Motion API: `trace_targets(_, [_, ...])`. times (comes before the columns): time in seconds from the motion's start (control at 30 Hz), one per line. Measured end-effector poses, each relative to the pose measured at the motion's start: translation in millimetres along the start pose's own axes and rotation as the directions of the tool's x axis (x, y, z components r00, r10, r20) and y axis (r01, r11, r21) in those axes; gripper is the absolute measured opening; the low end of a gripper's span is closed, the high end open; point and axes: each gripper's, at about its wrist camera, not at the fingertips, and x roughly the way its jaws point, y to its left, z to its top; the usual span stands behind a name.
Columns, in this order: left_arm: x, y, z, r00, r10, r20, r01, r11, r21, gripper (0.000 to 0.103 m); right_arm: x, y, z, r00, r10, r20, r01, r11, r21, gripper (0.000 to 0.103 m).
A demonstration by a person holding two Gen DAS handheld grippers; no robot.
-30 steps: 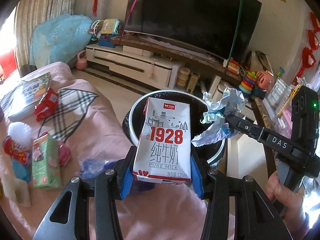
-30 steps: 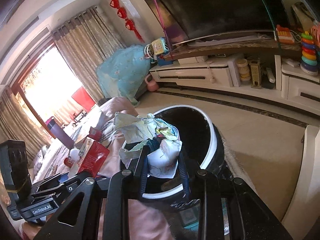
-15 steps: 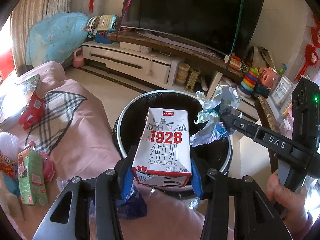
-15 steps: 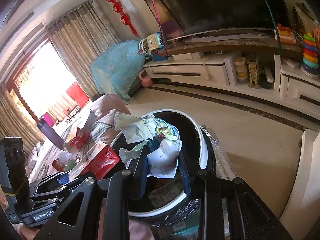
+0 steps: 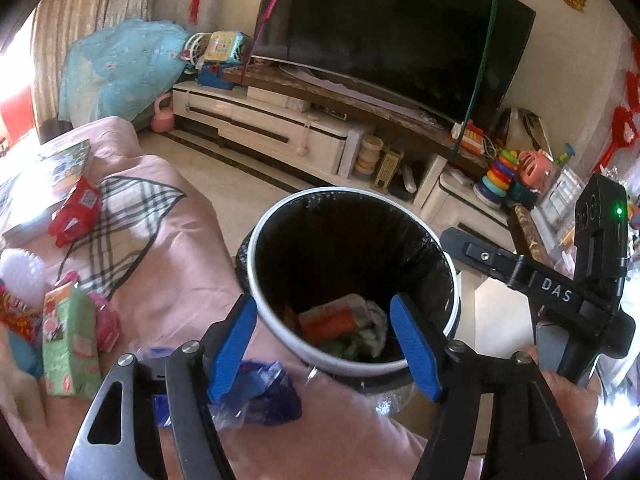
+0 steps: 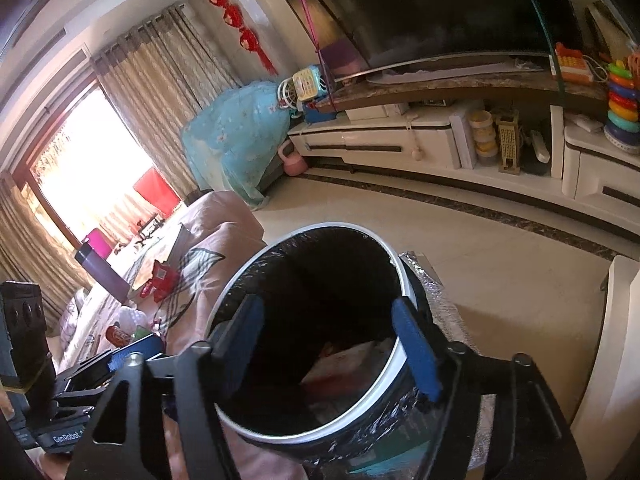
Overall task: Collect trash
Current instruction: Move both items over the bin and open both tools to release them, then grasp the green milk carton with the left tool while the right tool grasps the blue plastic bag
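Observation:
A round bin with a white rim (image 5: 454, 280) and black liner stands beside the pink-covered sofa. The milk carton (image 5: 328, 320) and crumpled paper (image 5: 370, 316) lie at its bottom. My left gripper (image 5: 324, 344) is open and empty just above the bin's near rim. My right gripper (image 6: 328, 344) is open and empty over the bin (image 6: 402, 276), and its body shows in the left wrist view (image 5: 520, 276). On the sofa lie a green carton (image 5: 70, 344), a red wrapper (image 5: 76, 210) and a blue plastic wrapper (image 5: 260, 396).
A pink cover (image 5: 168, 264) drapes the sofa, with a book (image 5: 48, 176) at its far left. A white TV cabinet (image 5: 280, 132) with a large TV (image 5: 392, 32) and toys (image 5: 500, 176) lines the far wall. Tiled floor (image 6: 500, 260) lies between.
Both grippers opened over the bin. The milk carton left my left gripper and the crumpled paper left my right; both now lie inside the bin.

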Motion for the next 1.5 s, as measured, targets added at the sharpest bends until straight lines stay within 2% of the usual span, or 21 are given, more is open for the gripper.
trace_targets(0.17, [-28, 16, -20, 1.0, 0.017, 0.022, -0.016, 0.999, -0.034, 0.073, -10, 12, -7, 0.999, 0.023, 0.027, -0.024, 1.0, 0.002, 0.092])
trace_targets(0.27, [-48, 29, -36, 0.999, 0.043, 0.033, -0.041, 0.998, -0.057, 0.076, -15, 26, -16, 0.998, 0.05, 0.035, -0.05, 0.999, -0.006, 0.095])
trace_targets(0.7, [-133, 96, -104, 0.985, 0.166, 0.035, -0.156, 0.967, -0.2, 0.076, -8, 108, -64, 0.987, 0.156, -0.026, -0.158, 0.982, -0.107, 0.096])
trace_targets(0.97, [-172, 119, -127, 0.976, 0.212, 0.047, -0.193, 0.947, -0.256, 0.076, 0, 149, -91, 0.977, 0.196, -0.081, -0.208, 0.961, -0.184, 0.096])
trace_targets(1.07, [-178, 128, -130, 0.974, 0.221, 0.045, -0.201, 0.94, -0.275, 0.076, 2, 164, -102, 0.974, 0.206, -0.099, -0.223, 0.95, -0.22, 0.096])
trace_targets(1.2, [-182, 136, -129, 0.975, 0.22, 0.044, -0.198, 0.935, -0.293, 0.076, 6, 172, -107, 0.979, 0.182, -0.097, -0.201, 0.945, -0.257, 0.096])
trace_targets(1.37, [-170, 136, -115, 0.979, 0.201, 0.041, -0.183, 0.947, -0.264, 0.076, 11, 169, -106, 0.987, 0.132, -0.088, -0.152, 0.943, -0.296, 0.096])
trace_targets(1.5, [-151, 131, -96, 0.983, 0.183, 0.031, -0.171, 0.957, -0.233, 0.076, 22, 162, -96, 0.987, 0.111, -0.116, -0.144, 0.931, -0.336, 0.096])
